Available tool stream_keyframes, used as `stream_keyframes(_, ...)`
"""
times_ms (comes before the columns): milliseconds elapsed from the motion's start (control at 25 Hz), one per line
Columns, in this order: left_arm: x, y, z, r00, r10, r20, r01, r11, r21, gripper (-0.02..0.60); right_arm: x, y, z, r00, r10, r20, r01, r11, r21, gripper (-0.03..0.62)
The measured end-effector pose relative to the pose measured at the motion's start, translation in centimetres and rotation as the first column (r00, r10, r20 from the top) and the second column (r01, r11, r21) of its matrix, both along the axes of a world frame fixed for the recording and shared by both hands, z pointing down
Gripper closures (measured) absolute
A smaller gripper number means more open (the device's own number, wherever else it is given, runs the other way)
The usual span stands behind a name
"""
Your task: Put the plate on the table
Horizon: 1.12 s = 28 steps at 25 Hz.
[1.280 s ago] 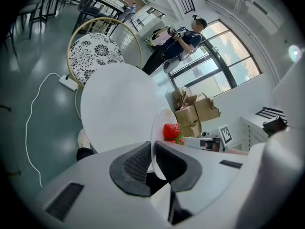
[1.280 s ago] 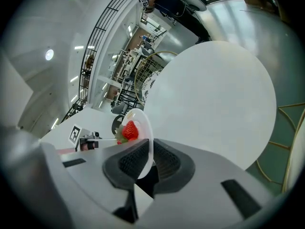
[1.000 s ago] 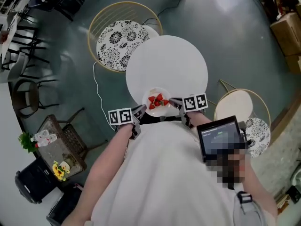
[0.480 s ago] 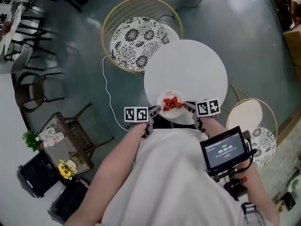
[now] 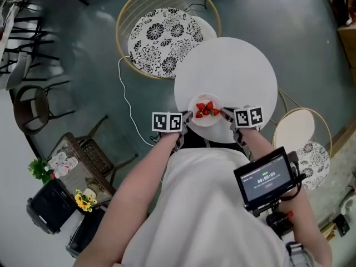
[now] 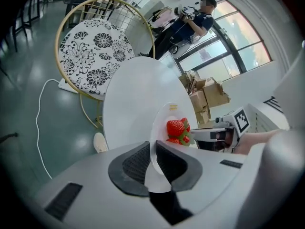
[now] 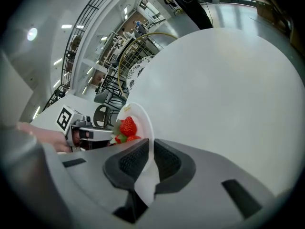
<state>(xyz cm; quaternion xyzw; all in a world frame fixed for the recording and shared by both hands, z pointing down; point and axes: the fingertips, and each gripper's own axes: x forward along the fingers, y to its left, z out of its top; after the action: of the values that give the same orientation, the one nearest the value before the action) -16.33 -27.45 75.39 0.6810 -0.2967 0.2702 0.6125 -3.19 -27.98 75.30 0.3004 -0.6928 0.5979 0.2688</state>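
A small white plate (image 5: 206, 110) with several strawberries (image 5: 206, 109) hangs over the near edge of the round white table (image 5: 231, 74). My left gripper (image 5: 186, 117) is shut on the plate's left rim, my right gripper (image 5: 225, 113) shut on its right rim. In the left gripper view the plate (image 6: 164, 128) stands edge-on between the dark pads (image 6: 138, 163), the strawberries (image 6: 176, 128) beyond them, and the right gripper (image 6: 214, 136) shows across it. In the right gripper view the plate (image 7: 142, 123) is pinched the same way, with the table (image 7: 224, 80) behind.
A gold wire chair with a black-and-white floral cushion (image 5: 158, 40) stands at the table's far left. A second chair with a cream seat (image 5: 293, 133) is at the right. A white cable (image 5: 130, 107) trails on the green floor. A wicker stand with flowers (image 5: 78, 177) sits lower left.
Both grippers have carried the plate forward, from beside the table's near edge to over the tabletop. The head view has shifted with them.
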Motion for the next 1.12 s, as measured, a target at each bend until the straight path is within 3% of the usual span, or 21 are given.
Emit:
stream_keyframes(400,-0.4,-5.9,2.3,0.986,0.096,0.137,-0.1,0.995,0.021,0.552,-0.4,-4.6,2.0,0.995,0.072,-0.073,-0.068,0.997,0.048,0.568)
stream_keyframes(840,0.5,-7.4,2.8,0.956,0.226,0.186,-0.237,0.971,0.042,0.537,0.5,-5.5,2.6,0.979,0.133,-0.156,-0.119,0.989,0.093,0.568)
stream_keyframes(1120,0.6,-7.3,2.8,0.942,0.258,0.214,-0.279,0.957,0.073,0.528,0.6,-5.6,2.5,0.968,0.092,-0.233,-0.057,0.987,0.153,0.566)
